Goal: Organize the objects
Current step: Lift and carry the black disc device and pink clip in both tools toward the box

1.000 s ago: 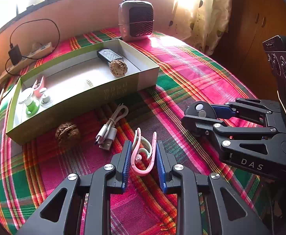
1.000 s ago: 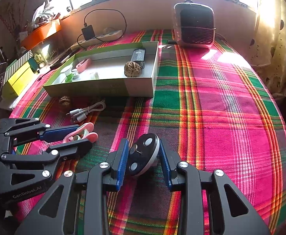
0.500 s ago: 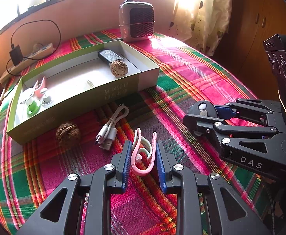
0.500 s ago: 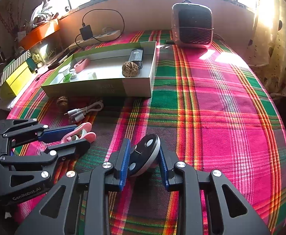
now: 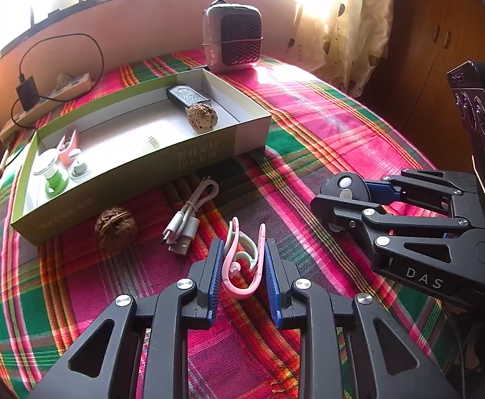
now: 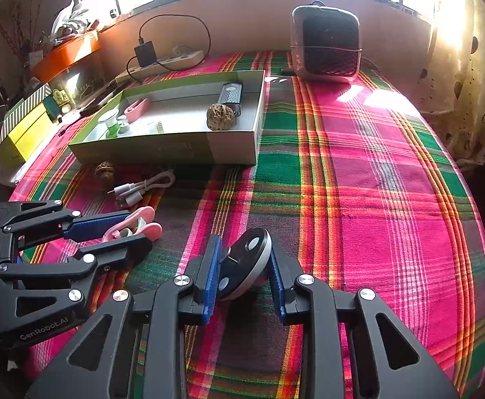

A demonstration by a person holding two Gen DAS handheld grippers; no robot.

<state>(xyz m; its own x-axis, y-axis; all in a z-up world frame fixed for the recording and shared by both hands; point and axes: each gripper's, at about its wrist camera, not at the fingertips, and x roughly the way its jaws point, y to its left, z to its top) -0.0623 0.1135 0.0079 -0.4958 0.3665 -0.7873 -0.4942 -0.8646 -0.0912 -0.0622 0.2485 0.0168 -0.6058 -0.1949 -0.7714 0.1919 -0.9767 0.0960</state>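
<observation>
Pink clip [image 5: 242, 266] sits pinched between our left gripper's [image 5: 243, 274] blue pads, low over the plaid cloth [image 6: 375, 216]. Our right gripper [image 6: 244, 267] squeezes a black disc [image 6: 244, 266] tilted on edge; only its own view shows the disc's screwed underside, plus the yellow boxes [image 6: 26, 129] beside the open box [image 5: 182, 163].

plaid tablecloth [image 5: 325, 123], box [image 5: 209, 153], walnut [image 5: 116, 227], cable [image 5: 192, 219]

A pink-and-mint clip [image 5: 242, 266] lies on pink, green and red plaid cloth [image 5: 325, 126] near a green-edged box [image 5: 136, 173].
</observation>
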